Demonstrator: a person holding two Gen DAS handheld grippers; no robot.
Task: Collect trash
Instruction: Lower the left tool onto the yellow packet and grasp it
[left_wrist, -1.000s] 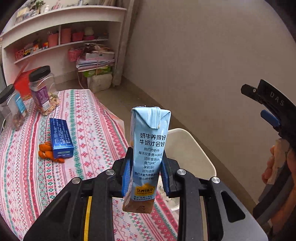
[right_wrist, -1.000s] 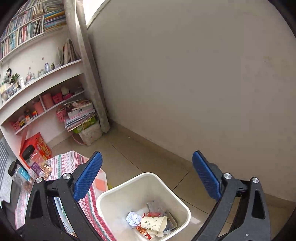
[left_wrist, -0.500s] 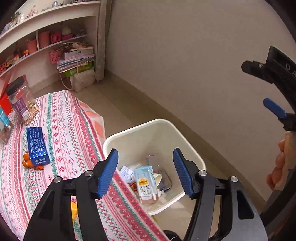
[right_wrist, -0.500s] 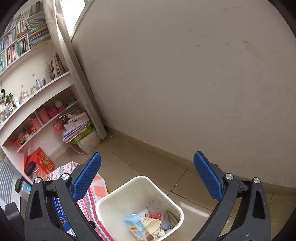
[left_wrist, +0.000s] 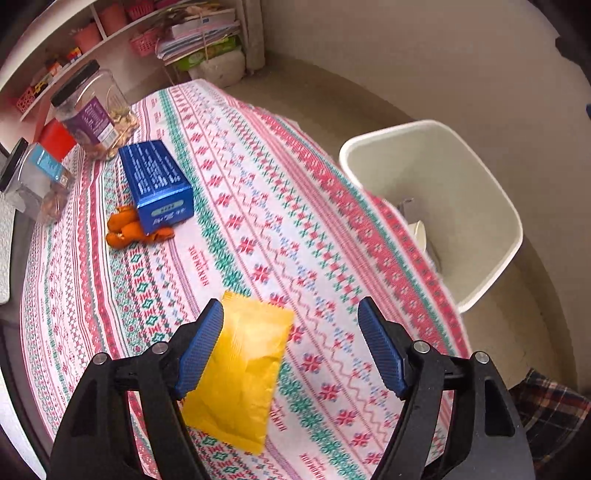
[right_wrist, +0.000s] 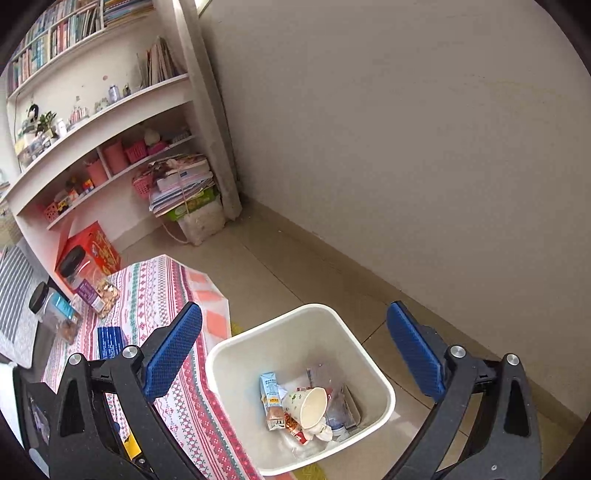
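Now the left gripper (left_wrist: 290, 345) hangs over the near edge of the counter (left_wrist: 258, 229) with its fingers (left_wrist: 201, 345) spread; they have just been opening, and nothing is pinched between them. The yellow packet (left_wrist: 240, 373) lies flat on the patterned cloth below, partly behind the left finger, more under that finger than centred in the gap. The right gripper (right_wrist: 295, 354) is held above the white bin (right_wrist: 369, 363), which stands on the floor beside the counter's right edge; its fingers are wide apart and empty.

In the bin lie a blue milk carton (right_wrist: 271, 400), a paper cup (right_wrist: 308, 406) and some wrappers, so part of the trash is already in.

The packet looks like a thin, sealed sachet: light, soft, and probably slick on its foil-like face. Lying flat, it offers little to a straight pinch from above; the fingers would likely slide over it or press it to the cloth. A hold across its narrow width, near the far crimped end, seems best, with one finger scraping under the edge. The cloth may bunch up with it.

Near the far left corner, orange peel (left_wrist: 127, 230) rests against a blue box (left_wrist: 159, 186); the peel is soft, irregular and likely in several loose pieces. Two jars (left_wrist: 92, 110) stand at the far left edge.
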